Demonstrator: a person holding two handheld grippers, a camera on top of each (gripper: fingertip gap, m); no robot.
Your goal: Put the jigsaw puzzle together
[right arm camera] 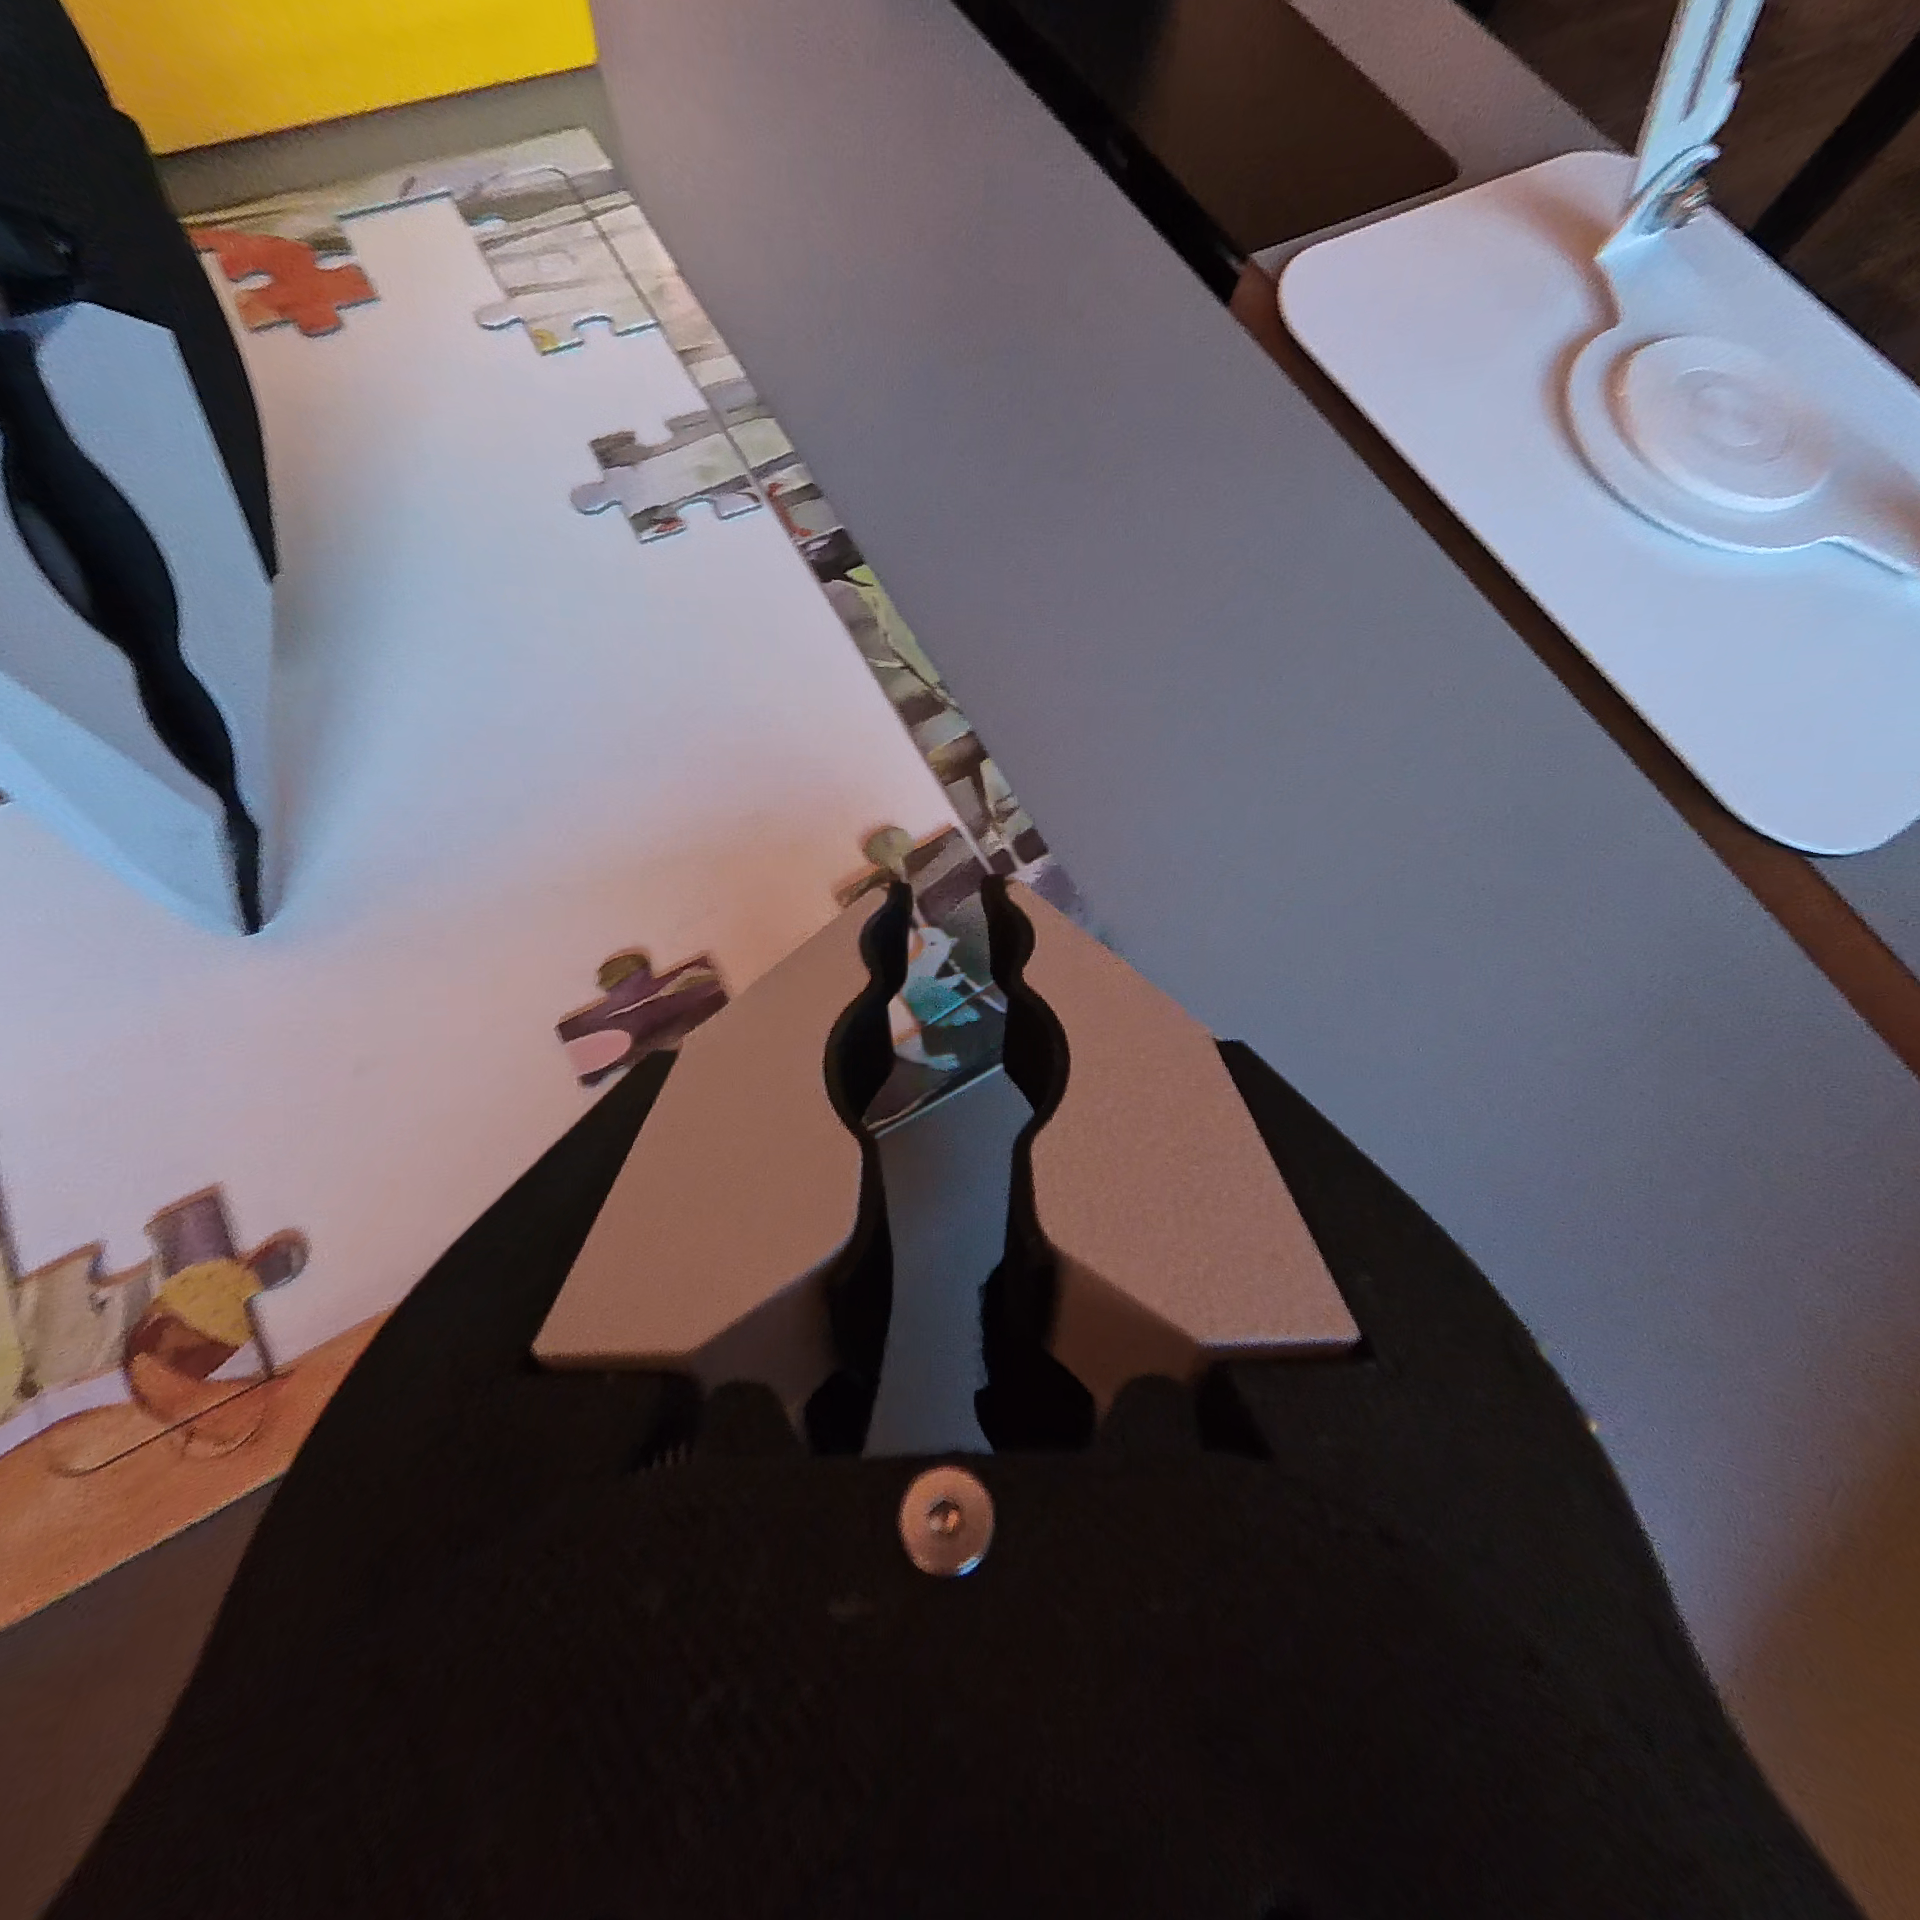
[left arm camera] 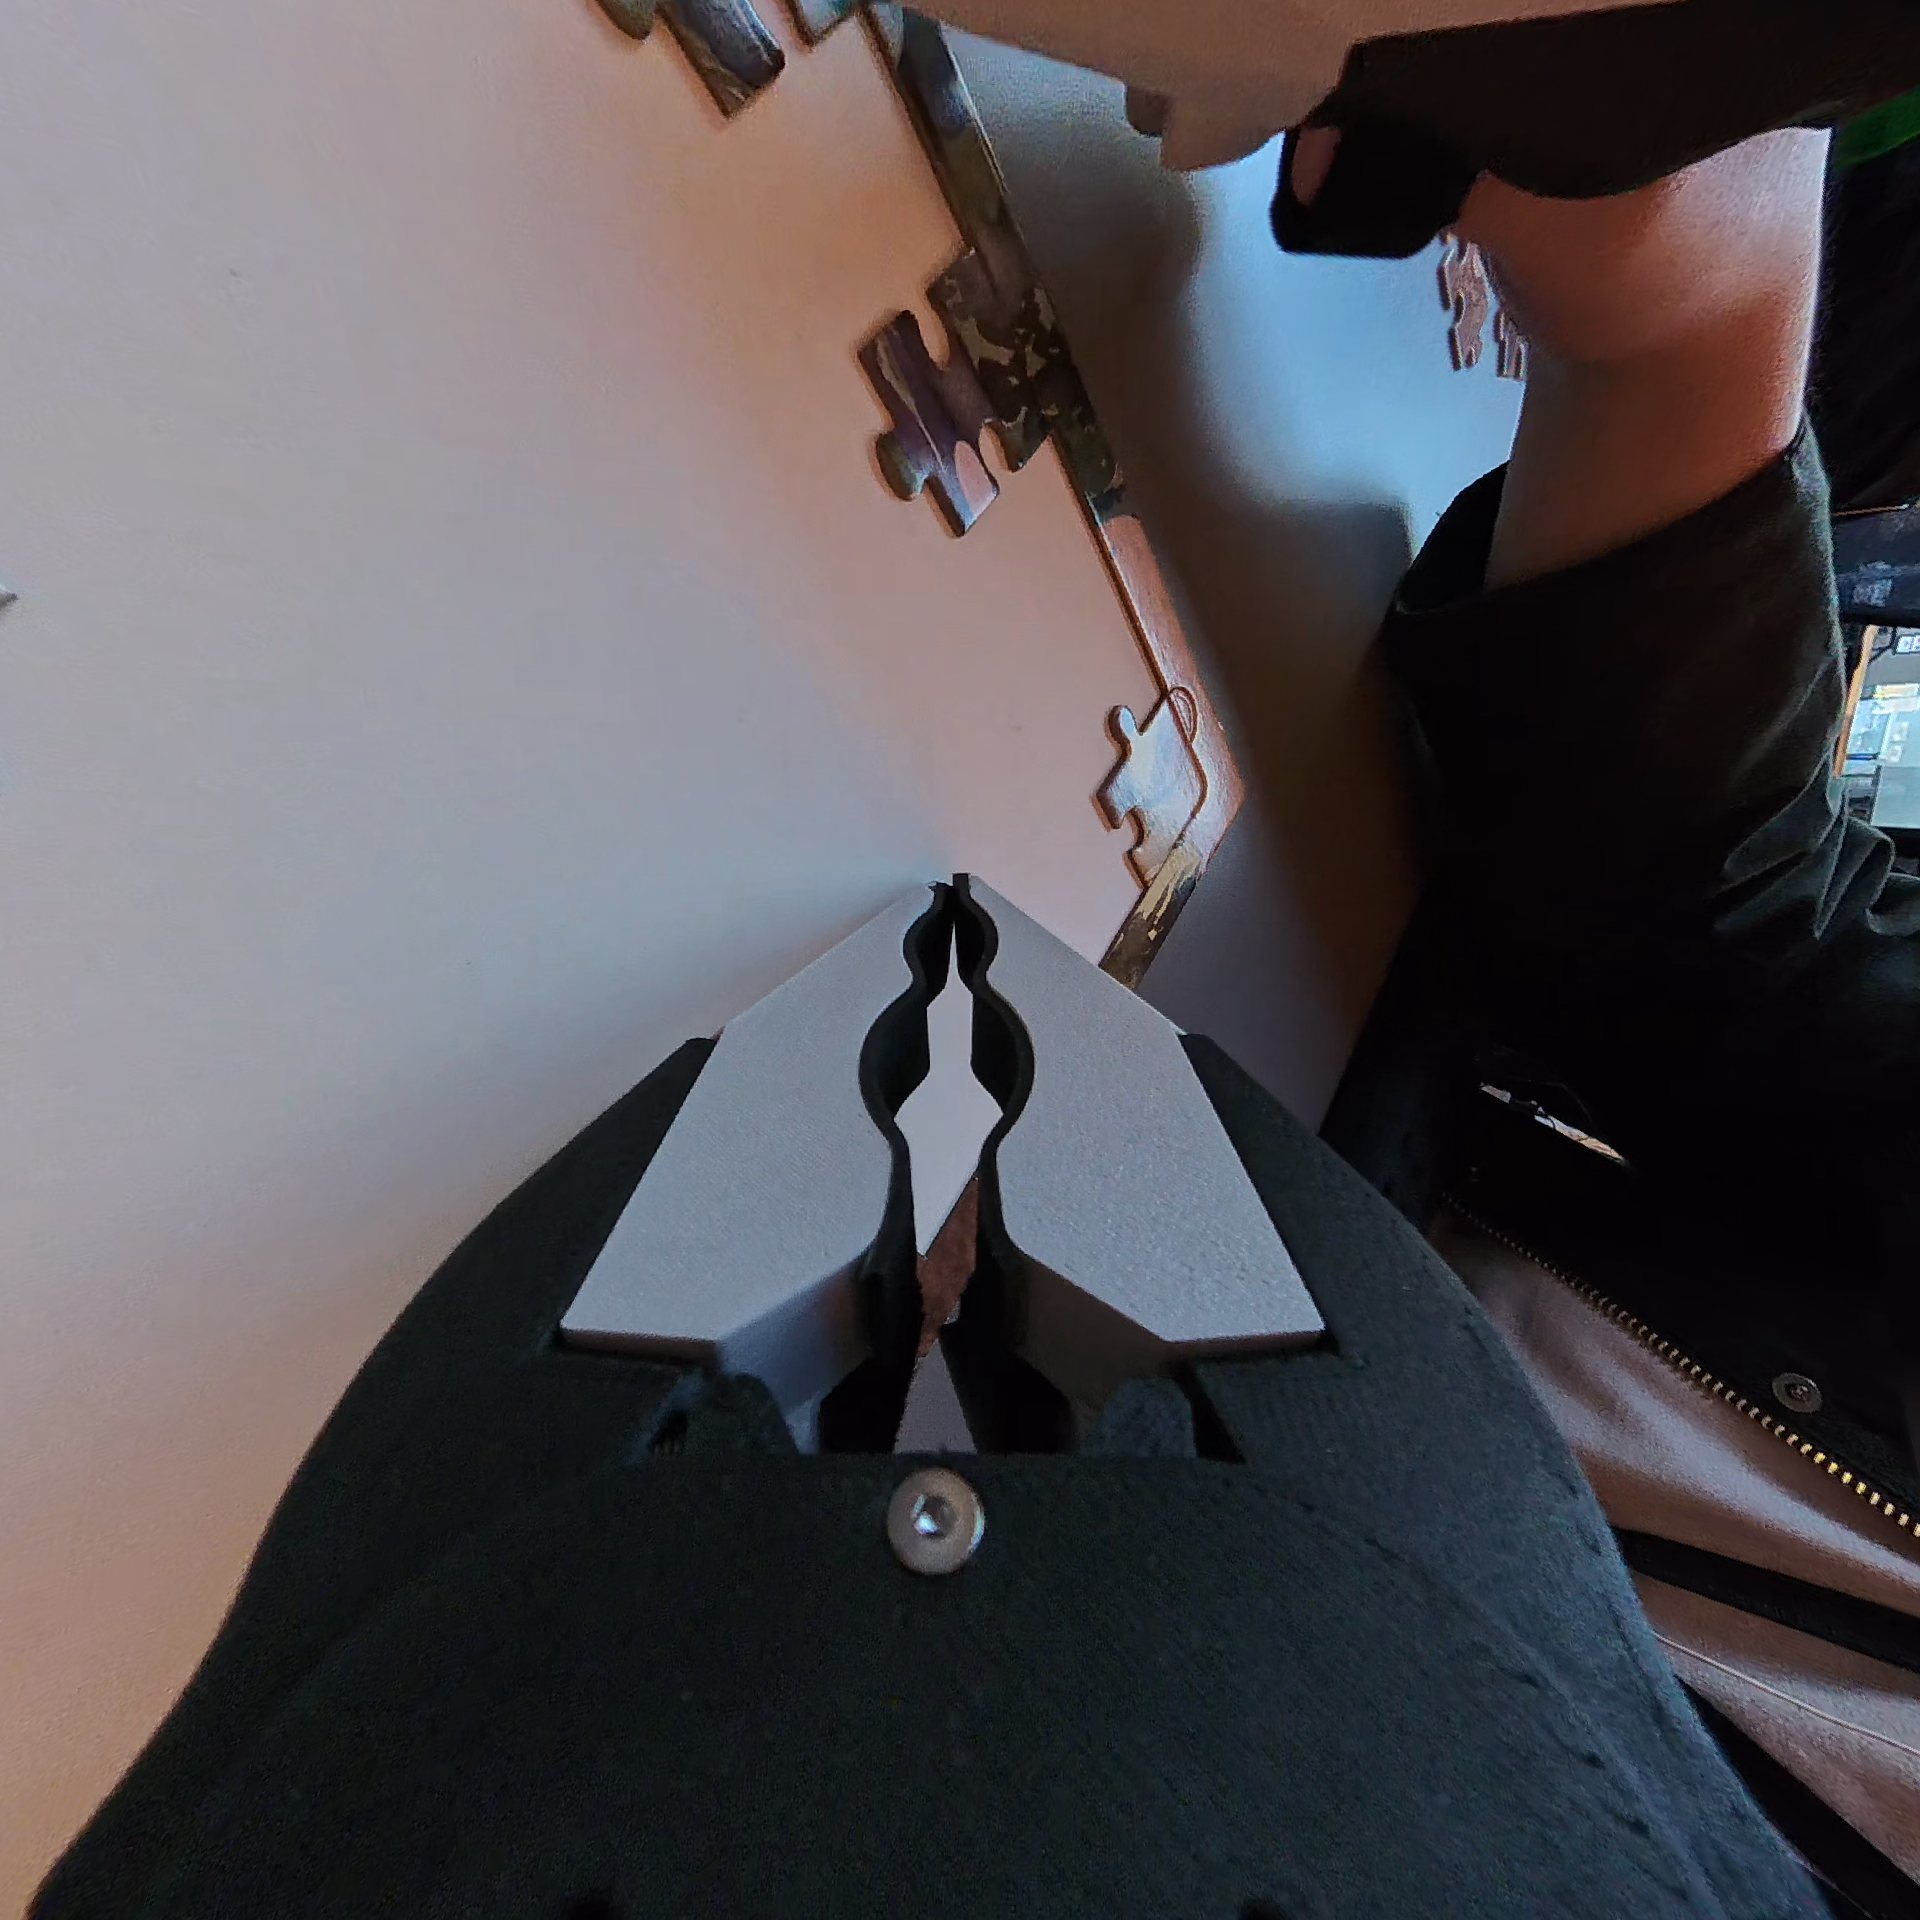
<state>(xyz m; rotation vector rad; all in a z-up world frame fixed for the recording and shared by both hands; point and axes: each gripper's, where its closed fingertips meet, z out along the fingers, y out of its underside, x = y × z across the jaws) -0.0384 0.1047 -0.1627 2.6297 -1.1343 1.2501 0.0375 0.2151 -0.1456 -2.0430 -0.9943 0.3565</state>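
The jigsaw board (right arm camera: 499, 727) is a white tray with a printed border (right arm camera: 904, 665). Several pieces lie fitted along its edges: a red one (right arm camera: 286, 275), a grey one (right arm camera: 675, 478), a purple one (right arm camera: 644, 1013) and a yellow-brown one (right arm camera: 208, 1299). My right gripper (right arm camera: 945, 891) hovers over the board's near right corner, its jaws a narrow gap apart with nothing between them. My left gripper (left arm camera: 954, 888) is shut and empty, tips down on the white board near the border (left arm camera: 1143, 623). It also shows in the right wrist view (right arm camera: 244, 894).
The board lies on a grey mat (right arm camera: 1143, 520). A white stand base (right arm camera: 1621, 436) sits on the wooden table to the right. A person's bare arm (left arm camera: 1662, 312), black glove (left arm camera: 1371, 177) and dark jacket (left arm camera: 1621, 831) are beside the board.
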